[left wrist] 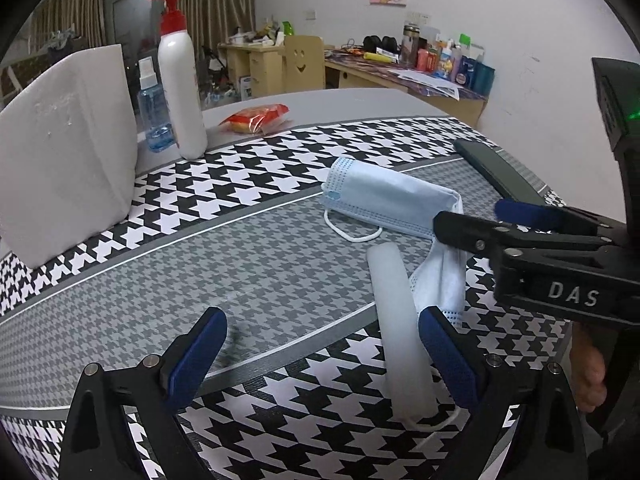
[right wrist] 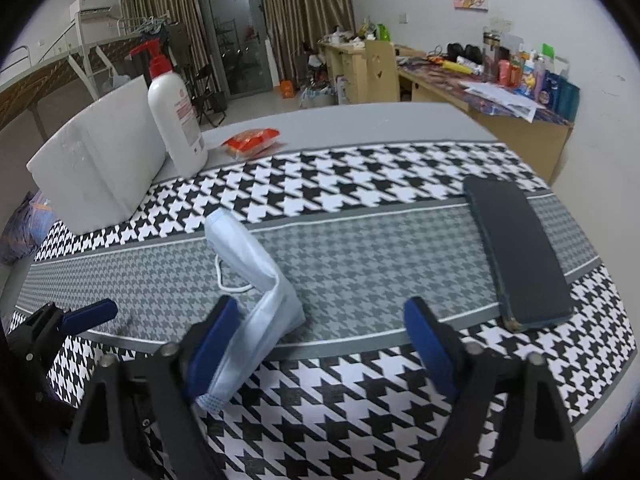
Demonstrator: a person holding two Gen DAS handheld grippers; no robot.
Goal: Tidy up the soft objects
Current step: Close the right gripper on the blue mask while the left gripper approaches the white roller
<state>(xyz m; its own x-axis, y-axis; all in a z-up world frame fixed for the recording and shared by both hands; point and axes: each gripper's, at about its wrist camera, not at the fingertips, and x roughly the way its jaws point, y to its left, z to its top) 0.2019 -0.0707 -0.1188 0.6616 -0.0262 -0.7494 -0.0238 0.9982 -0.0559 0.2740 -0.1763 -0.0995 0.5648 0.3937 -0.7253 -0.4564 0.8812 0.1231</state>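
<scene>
A light blue face mask [left wrist: 384, 200] lies bent on the houndstooth table mat [left wrist: 200, 280], one end raised. It also shows in the right wrist view [right wrist: 260, 280], draped against the left finger [right wrist: 212, 344] of my right gripper [right wrist: 320, 344], which is open. My left gripper [left wrist: 324, 352] is open and empty, with a whitish translucent strip [left wrist: 400, 328] lying between its fingers. The right gripper shows in the left wrist view [left wrist: 472, 224] at the mask's raised end. The mask's ear loop [left wrist: 352, 232] rests on the mat.
A white foam block [left wrist: 64, 148] stands at the left. A white pump bottle [left wrist: 180, 80] and a blue spray bottle [left wrist: 154, 112] stand behind the mat. A red snack packet [left wrist: 256, 118] lies beyond. A dark phone [right wrist: 520, 256] lies at the right.
</scene>
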